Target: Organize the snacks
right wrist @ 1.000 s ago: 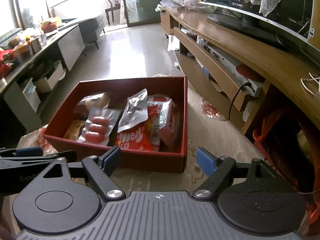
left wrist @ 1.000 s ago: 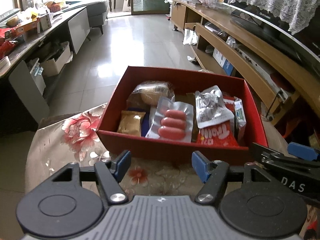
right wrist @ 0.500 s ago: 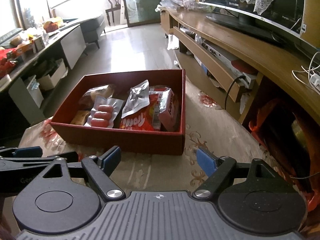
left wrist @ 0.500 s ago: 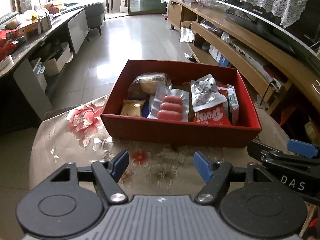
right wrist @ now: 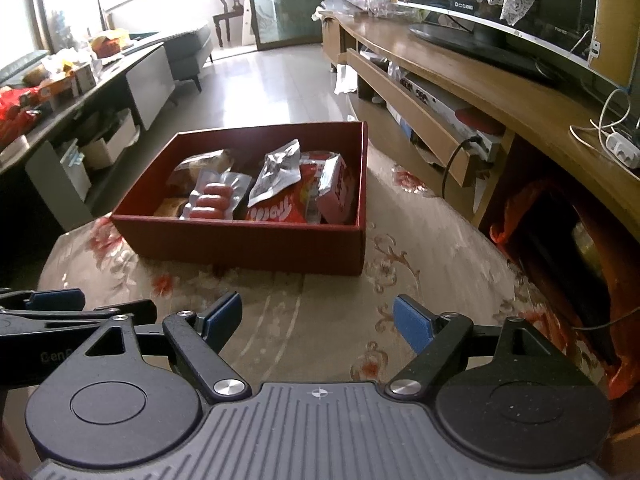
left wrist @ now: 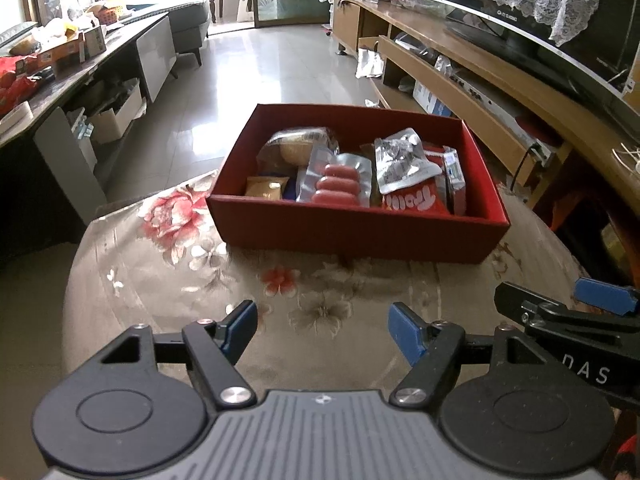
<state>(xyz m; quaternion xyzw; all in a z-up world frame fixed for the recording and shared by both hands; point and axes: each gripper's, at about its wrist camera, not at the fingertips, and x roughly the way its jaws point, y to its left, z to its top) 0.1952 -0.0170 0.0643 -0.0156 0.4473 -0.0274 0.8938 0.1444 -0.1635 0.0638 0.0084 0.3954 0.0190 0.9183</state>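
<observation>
While both grippers hover empty over the flowered bench (left wrist: 168, 280), left gripper (left wrist: 322, 330) and right gripper (right wrist: 316, 320) fingers spread wide, the red box (left wrist: 356, 232) of snacks (left wrist: 340, 182) sits ahead, well apart.

Two low, side-by-side wrist views, both facing the red box (left wrist: 356, 236).
</observation>
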